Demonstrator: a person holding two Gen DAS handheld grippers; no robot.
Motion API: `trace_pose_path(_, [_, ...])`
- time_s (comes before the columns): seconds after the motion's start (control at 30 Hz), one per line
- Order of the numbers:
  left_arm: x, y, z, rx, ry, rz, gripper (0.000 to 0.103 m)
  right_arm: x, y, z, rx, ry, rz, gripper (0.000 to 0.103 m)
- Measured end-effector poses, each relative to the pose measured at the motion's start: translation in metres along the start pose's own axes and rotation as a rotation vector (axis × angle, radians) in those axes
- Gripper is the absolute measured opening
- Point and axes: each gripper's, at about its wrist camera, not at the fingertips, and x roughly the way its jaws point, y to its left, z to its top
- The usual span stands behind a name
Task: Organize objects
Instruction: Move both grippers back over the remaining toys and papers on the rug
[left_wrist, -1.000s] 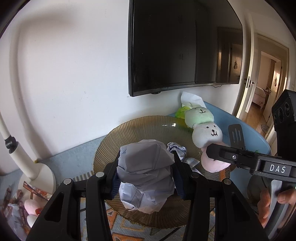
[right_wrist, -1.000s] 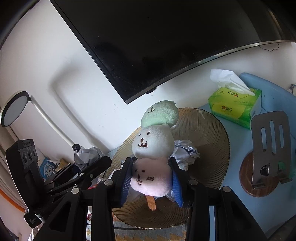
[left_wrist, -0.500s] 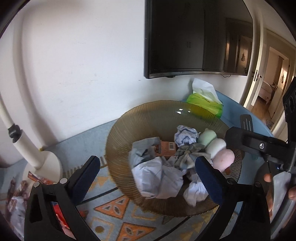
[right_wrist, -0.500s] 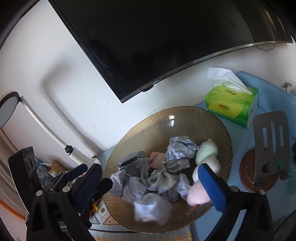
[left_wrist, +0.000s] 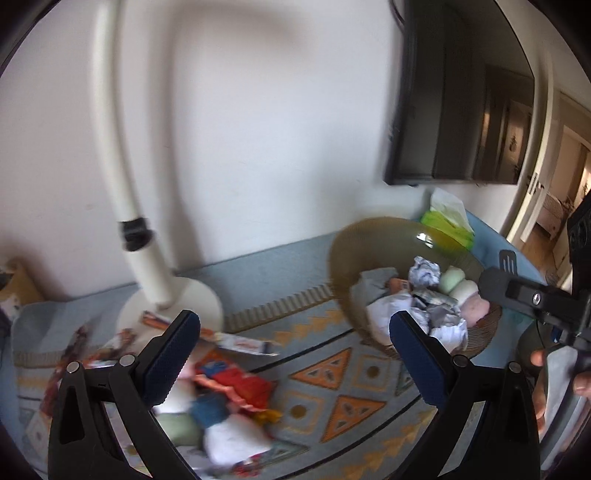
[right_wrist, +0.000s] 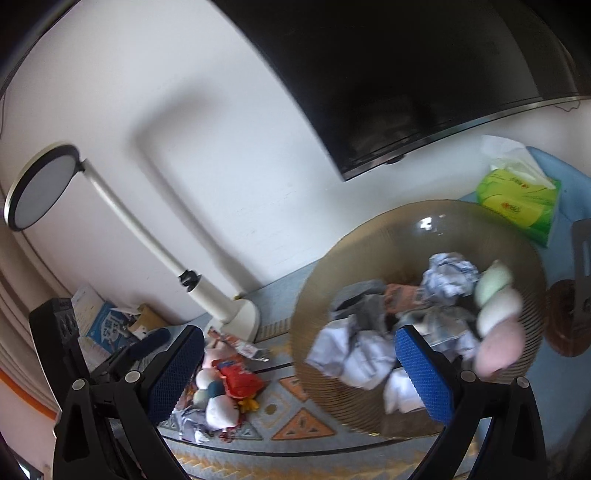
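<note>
Right wrist view, right tongs (right_wrist: 299, 363) gaping (empty), left tongs (left_wrist: 295, 347) likewise, bowl (right_wrist: 354, 236) holding crumpled paper (right_wrist: 351, 354)

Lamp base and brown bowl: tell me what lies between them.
In the right wrist view, between the lamp base and the brown bowl lies only bare patterned mat.

Bare patterned mat (right_wrist: 295, 410) between brown bowl (right_wrist: 373, 236) and loose toy pile (right_wrist: 225, 384): open lane. Left of bowl, white lamp base (right_wrist: 240, 317) against wall. Right of bowl, green tissue box (right_wrist: 517, 199) and wooden stand (right_wrist: 565, 321) close by.
</note>
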Motion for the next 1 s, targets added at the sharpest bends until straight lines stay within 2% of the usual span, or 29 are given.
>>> trace_pose_path(0.2, [-0.035, 0.061, -0.013, -0.015, -0.023, 0.142, 0.103, 0.027, 0.05, -0.028, -0.096, 0.062, 0.024, 0.103])
trace_pose_path(0.33, [-0.045, 0.108, -0.043, -0.075, -0.002, 0.214, 0.103, 0.048, 0.084, -0.058, -0.204, 0.109, 0.028, 0.103])
trace_pose_path(0.43, [-0.042, 0.137, -0.07, -0.137, 0.031, 0.235, 0.103, 0.066, 0.1, -0.084, -0.277, 0.146, 0.019, 0.103])
trace_pose_path(0.6, [-0.03, 0.165, -0.106, -0.201, 0.07, 0.252, 0.103, 0.097, 0.104, -0.116, -0.298, 0.225, 0.004, 0.103])
trace_pose_path(0.83, [-0.007, 0.175, -0.127, -0.243, 0.079, 0.207, 0.102, 0.139, 0.096, -0.129, -0.213, 0.301, 0.04, 0.103])
trace_pose_path(0.97, [0.004, 0.18, -0.136, -0.258, 0.081, 0.188, 0.103, 0.153, 0.095, -0.134, -0.195, 0.3, 0.058, 0.103])
trace_pose_path(1.0, [0.006, 0.182, -0.136, -0.261, 0.08, 0.183, 0.103, 0.152, 0.095, -0.135, -0.211, 0.276, 0.058, 0.103])
